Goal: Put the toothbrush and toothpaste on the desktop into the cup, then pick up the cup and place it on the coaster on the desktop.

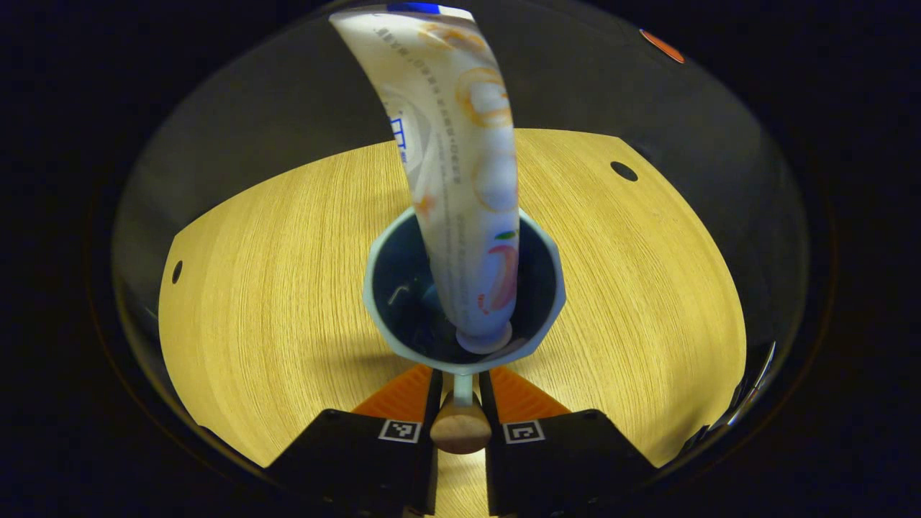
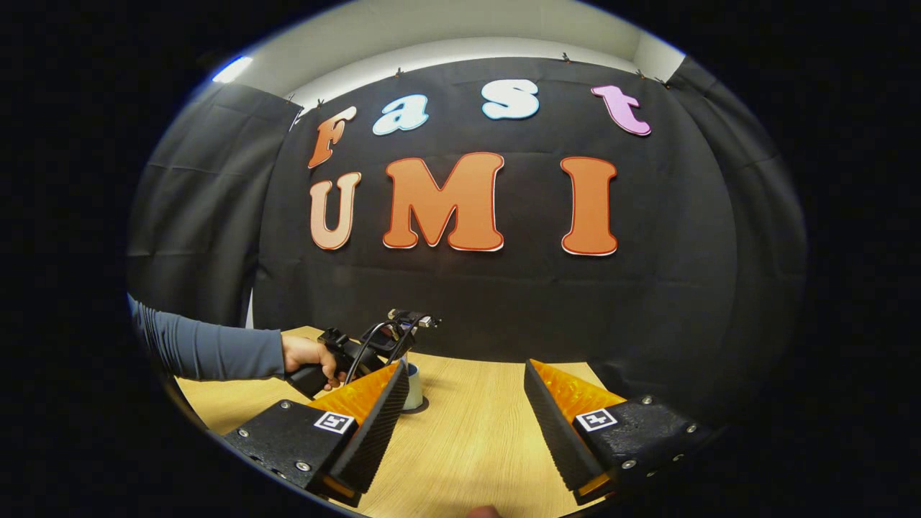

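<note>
Standing toothpaste [image 1: 471, 187] in cup [image 1: 381, 237], right tool [image 2: 460, 424] agape

1 cup [image 1: 460, 288], 1 toothpaste tube [image 1: 468, 180]

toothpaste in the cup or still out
In: the toothpaste stands cap-down inside the cup, leaning on the rim, its tail sticking out above.

A recording booth: black cloth wall [image 2: 460, 302] behind a bare wooden desktop [image 2: 468, 432].
</note>
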